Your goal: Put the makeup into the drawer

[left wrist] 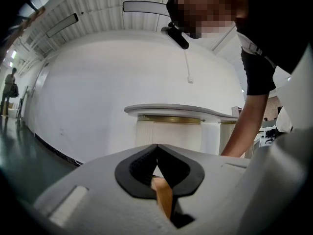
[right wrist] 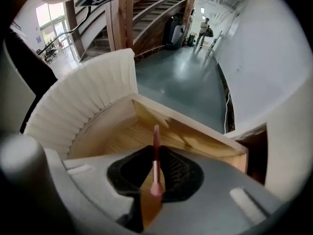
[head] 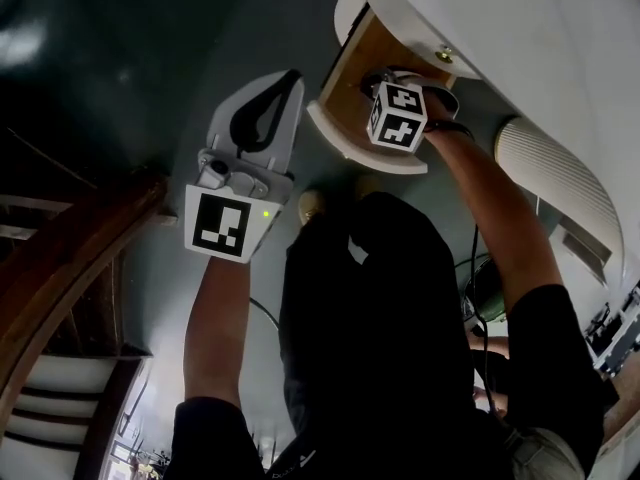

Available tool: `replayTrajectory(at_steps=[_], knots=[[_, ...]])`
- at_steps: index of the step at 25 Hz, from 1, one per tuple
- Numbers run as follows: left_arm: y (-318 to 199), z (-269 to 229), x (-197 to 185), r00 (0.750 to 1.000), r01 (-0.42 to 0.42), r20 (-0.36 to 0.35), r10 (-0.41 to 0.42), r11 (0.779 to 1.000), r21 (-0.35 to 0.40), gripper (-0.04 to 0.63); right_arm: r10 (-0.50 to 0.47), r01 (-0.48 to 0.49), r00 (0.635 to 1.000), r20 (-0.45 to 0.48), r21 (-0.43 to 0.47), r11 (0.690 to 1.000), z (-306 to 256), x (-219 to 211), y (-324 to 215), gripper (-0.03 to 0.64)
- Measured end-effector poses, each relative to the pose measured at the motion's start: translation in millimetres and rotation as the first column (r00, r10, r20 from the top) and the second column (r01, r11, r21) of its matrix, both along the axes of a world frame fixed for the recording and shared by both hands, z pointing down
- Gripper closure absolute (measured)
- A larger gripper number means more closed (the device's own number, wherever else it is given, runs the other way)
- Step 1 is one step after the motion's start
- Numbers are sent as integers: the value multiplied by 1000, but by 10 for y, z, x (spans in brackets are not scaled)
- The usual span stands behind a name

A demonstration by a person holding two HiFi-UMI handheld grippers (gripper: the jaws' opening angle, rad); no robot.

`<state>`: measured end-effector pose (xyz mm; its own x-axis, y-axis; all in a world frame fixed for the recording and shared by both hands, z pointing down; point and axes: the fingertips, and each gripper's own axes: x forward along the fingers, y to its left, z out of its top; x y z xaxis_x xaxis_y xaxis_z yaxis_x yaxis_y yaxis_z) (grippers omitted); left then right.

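A slim pink makeup stick [right wrist: 155, 156] stands upright between the black pads of my right gripper [right wrist: 155, 148], which is shut on it. That gripper hangs over the open drawer [right wrist: 117, 131], whose wooden inside shows below the stick. In the head view the right gripper [head: 383, 80] reaches into the drawer [head: 352, 63] behind its marker cube [head: 400, 116], and the stick is hidden there. My left gripper [head: 292, 78] hovers left of the drawer's white curved front [head: 365, 150]. Seen from its own camera, the left gripper [left wrist: 156, 148] is shut with nothing between its jaws.
The white dresser [head: 520, 28] with a ribbed curved side [head: 560, 178] fills the upper right. A wooden staircase [head: 60, 268] runs along the left over the dark green floor [head: 120, 58]. Far off, a person [right wrist: 203, 29] stands on that floor.
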<state>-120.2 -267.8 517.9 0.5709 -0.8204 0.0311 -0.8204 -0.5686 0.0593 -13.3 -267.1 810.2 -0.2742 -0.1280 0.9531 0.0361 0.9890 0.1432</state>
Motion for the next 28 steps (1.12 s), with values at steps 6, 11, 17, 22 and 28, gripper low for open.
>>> replayTrajectory(at_steps=[6, 11, 17, 22, 28], knots=[[-14, 213, -108, 1000, 8, 3, -8, 1000, -5, 584, -53, 51, 996, -70, -21, 998, 406, -63, -9, 565], [-20, 346, -132, 1000, 8, 10, -8, 1000, -16, 584, -89, 85, 989, -117, -39, 996, 621, -47, -1, 565], [-18, 329, -115, 1000, 17, 21, -17, 1000, -11, 584, -92, 85, 986, -136, -58, 995, 733, 6, -4, 563], [4, 313, -113, 999, 17, 32, -17, 1000, -16, 584, -70, 61, 989, -128, -70, 996, 717, 29, 23, 540], [84, 275, -124, 1000, 13, 28, -12, 999, -37, 584, -14, 12, 997, -80, -25, 1000, 458, 9, 30, 544]])
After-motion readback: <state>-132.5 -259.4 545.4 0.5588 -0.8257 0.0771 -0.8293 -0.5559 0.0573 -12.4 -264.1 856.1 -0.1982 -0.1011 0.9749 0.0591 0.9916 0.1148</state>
